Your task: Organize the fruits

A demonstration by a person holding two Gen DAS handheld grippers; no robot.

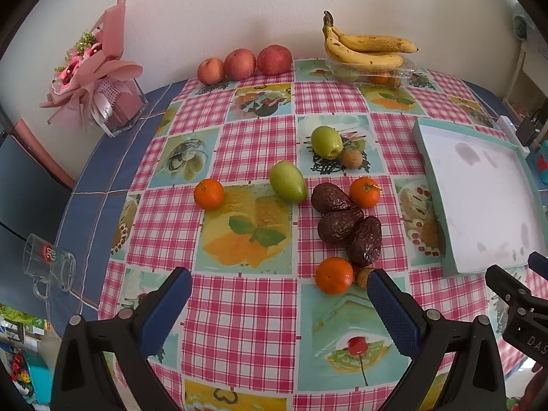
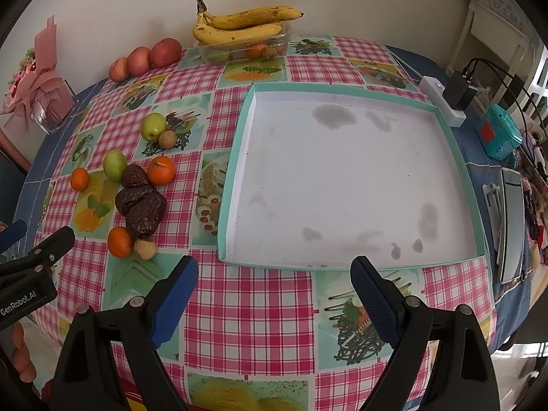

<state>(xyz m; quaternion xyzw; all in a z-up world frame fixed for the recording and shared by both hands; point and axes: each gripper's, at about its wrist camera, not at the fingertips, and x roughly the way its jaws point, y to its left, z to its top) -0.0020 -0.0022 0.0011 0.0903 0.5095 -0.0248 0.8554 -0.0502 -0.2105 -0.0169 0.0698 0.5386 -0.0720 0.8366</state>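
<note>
In the left wrist view, the left tool (image 1: 279,286) is hovering with its jaws spread wide and gripping nothing above the checked tabletop (image 1: 239,308); ahead of it three dark wrinkled fruits (image 1: 346,221) are lying touching each other, with oranges (image 1: 334,275), two green fruits (image 1: 287,181) and a small brown fruit (image 1: 352,158) scattered around them. In the right wrist view, the right tool (image 2: 274,272) is likewise gaping wide and empty, facing the near edge of the bare white tray (image 2: 342,185), while bananas (image 2: 239,24) are resting on a clear plastic box (image 2: 239,49) at the far wall beside three red apples (image 2: 145,58).
</note>
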